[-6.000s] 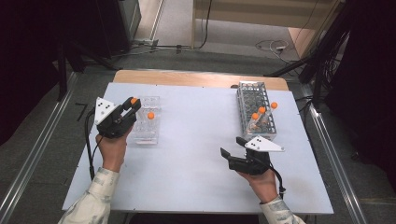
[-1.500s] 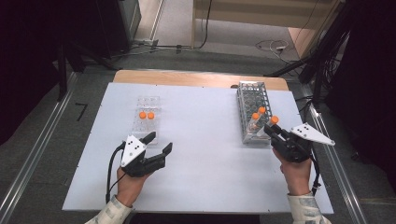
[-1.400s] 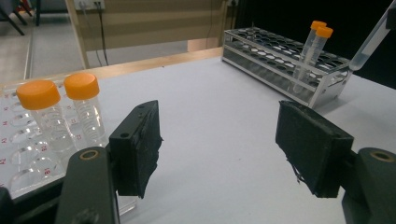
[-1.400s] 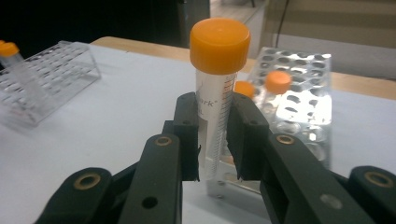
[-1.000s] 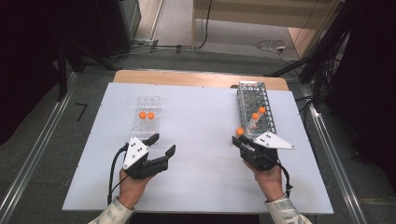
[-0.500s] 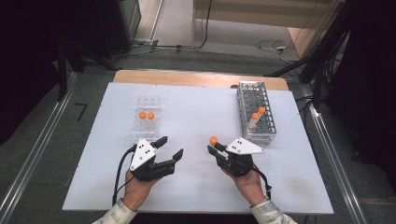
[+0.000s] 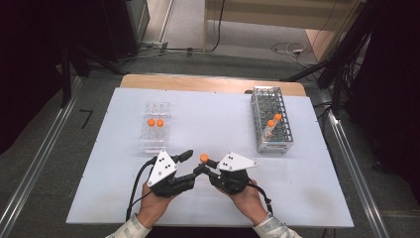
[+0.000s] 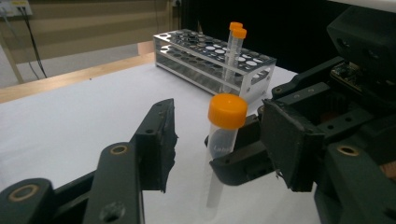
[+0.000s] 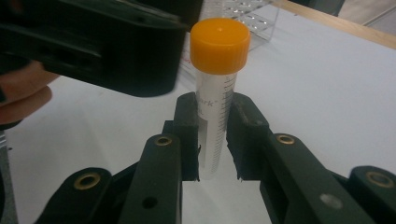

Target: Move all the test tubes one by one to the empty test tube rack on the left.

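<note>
Mid-table handover in progress, as I am reading it. My right gripper is clamping a clear plastic tube with an orange screw cap around its body, cap upward, just below the centre of the white table top in the high view. My left gripper is coming in from nine o'clock of the tube, its jaws partly apart and just now closing; in the left gripper view the tube is standing between them, but the near pad is not touching it and I cannot tell whether the far one is. The metal wire rack, sitting at two o'clock of the grippers, is carrying two more capped tubes; the clear plastic rack at eleven o'clock is holding two orange-capped ones. Next, I am judging, the left jaws need to finish closing squarely on the tube near its cap, clear of the right pads, before the right grip loosens; otherwise the tube risks tipping or dropping.
</note>
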Available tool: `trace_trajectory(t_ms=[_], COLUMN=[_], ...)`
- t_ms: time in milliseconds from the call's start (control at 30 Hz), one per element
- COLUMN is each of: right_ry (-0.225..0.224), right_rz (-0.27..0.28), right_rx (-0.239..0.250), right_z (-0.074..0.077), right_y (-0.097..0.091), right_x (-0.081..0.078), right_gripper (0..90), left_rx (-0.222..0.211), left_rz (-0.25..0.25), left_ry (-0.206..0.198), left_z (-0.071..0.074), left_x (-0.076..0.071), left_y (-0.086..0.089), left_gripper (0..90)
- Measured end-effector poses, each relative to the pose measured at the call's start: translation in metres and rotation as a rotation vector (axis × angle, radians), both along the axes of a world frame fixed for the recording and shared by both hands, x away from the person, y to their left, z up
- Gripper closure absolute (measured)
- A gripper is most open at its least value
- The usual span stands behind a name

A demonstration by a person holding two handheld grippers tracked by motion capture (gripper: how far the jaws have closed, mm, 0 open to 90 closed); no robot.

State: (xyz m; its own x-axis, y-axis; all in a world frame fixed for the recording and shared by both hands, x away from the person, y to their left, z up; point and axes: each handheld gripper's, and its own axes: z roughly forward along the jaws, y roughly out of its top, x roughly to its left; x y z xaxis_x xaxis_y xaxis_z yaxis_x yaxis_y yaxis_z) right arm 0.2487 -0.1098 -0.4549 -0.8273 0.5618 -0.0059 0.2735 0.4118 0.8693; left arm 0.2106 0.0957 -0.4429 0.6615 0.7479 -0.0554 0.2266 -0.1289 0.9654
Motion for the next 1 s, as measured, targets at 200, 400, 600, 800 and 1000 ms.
trace_trajectory(t_ms=[200,400,600,800,1000], right_ry=[0.001,0.001,0.002,0.021,0.035], right_rz=[0.031,0.035,0.037,0.052,0.016], right_rx=[-0.005,-0.002,-0.003,-0.002,-0.006], right_z=[0.000,0.001,0.001,0.001,0.001], right_y=[0.007,0.008,0.008,0.007,-0.008], right_x=[-0.005,-0.007,-0.007,-0.005,0.003], right_gripper=[72.1,72.1,72.1,50.3,30.1], left_rx=[0.006,0.016,0.018,0.012,-0.009], left_rz=[-0.019,-0.025,-0.021,-0.011,0.033], left_ry=[0.002,0.001,-0.002,-0.001,0.002], left_z=[-0.002,-0.003,-0.003,-0.002,0.002], left_x=[0.000,0.000,0.000,0.002,0.008], left_y=[-0.002,-0.003,-0.004,0.000,0.014], left_gripper=[58.6,66.9,69.2,69.9,69.9])
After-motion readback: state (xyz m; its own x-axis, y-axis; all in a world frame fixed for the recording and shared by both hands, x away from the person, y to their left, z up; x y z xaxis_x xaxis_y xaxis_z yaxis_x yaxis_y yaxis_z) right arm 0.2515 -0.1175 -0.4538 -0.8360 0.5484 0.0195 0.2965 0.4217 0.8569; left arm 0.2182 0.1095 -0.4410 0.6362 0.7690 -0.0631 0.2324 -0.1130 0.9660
